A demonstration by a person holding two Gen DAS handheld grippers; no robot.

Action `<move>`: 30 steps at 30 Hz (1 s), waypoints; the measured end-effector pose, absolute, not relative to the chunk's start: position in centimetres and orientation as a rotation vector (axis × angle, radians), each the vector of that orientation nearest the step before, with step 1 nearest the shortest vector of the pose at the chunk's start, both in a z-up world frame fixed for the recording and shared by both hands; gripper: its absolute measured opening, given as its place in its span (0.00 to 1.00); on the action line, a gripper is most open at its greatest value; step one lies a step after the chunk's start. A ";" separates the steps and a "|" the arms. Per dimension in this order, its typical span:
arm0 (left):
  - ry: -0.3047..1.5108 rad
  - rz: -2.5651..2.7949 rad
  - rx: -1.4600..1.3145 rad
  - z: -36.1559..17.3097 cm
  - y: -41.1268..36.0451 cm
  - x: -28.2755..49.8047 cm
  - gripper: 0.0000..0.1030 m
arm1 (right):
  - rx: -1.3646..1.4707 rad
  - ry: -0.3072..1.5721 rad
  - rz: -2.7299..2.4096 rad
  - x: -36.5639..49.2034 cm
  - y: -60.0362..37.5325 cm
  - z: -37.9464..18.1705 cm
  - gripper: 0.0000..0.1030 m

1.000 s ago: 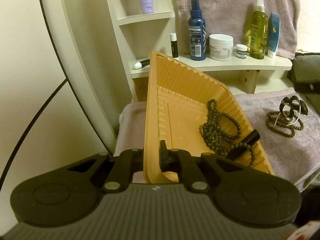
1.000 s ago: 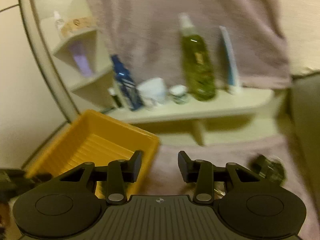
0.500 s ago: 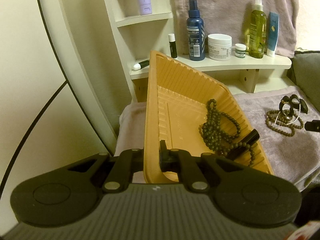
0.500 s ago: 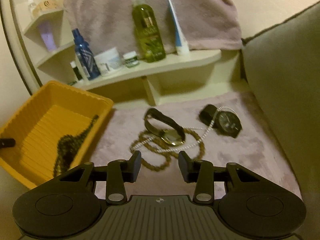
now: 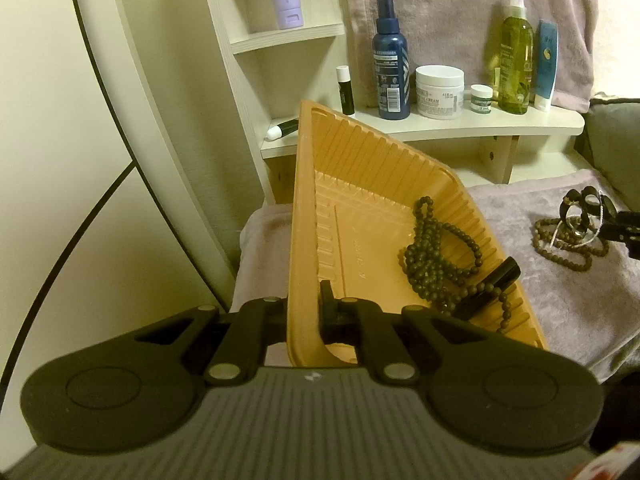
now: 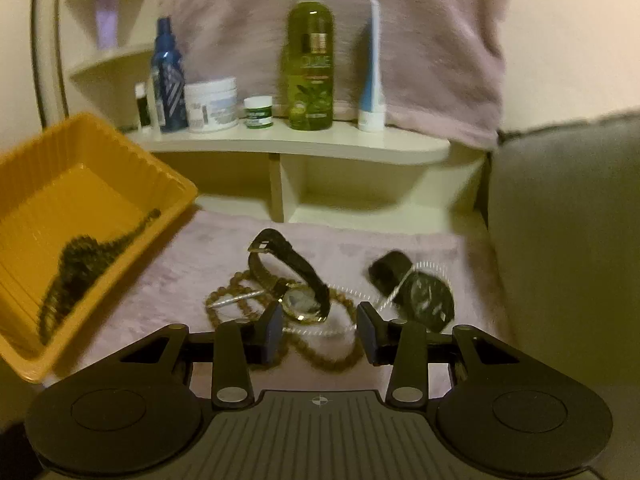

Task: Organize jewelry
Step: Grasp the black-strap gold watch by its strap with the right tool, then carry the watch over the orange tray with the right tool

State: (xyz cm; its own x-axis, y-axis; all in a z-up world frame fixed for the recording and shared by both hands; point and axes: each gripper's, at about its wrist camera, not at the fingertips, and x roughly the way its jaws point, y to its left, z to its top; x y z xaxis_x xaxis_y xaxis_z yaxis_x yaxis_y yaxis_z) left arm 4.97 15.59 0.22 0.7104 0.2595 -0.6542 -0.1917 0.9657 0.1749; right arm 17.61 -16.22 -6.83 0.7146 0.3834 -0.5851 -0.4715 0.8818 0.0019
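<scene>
Watch [image 6: 298, 300] on the towel [image 6: 192, 256] now between the lowered right hand-held gripper's [image 6: 319, 332] parted jaws, ungripped; left hand-held gripper [image 5: 305, 312] stays clamped on tray [image 5: 360, 168] wall.

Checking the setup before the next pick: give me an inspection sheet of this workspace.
Surface: mauve towel spread under everything.
Job's things: orange tray, tilted, holding dark bead necklace and a black tube; on the towel, gold-faced watch, black watch, brown bead strand, thin white chain.
Clutter: shelf with blue spray bottle, white jar, green bottle.
Grippers: left hand-held gripper shut on the tray's rim; right hand-held gripper open over the gold-faced watch.
Cables: nothing seen.
Surroundings: grey cushion at right.
</scene>
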 end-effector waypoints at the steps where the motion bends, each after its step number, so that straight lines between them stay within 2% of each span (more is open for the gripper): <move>1: 0.740 0.251 0.097 0.2 15.6 5.0 0.06 | -0.176 0.606 0.479 17.8 -15.9 -7.0 0.40; 9: 0.741 0.251 0.098 0.2 15.6 5.0 0.06 | -0.392 0.548 0.507 18.9 -13.1 -7.9 0.39; 11: 0.741 0.251 0.097 0.2 15.6 5.0 0.06 | -0.422 0.537 0.505 19.0 -12.6 -7.9 0.36; 18: 0.741 0.251 0.098 0.2 15.6 5.0 0.06 | -0.493 0.525 0.495 19.0 -11.5 -8.1 0.11; 30: 0.741 0.251 0.098 0.2 15.6 5.0 0.06 | -0.414 0.511 0.501 18.4 -12.0 -6.0 0.05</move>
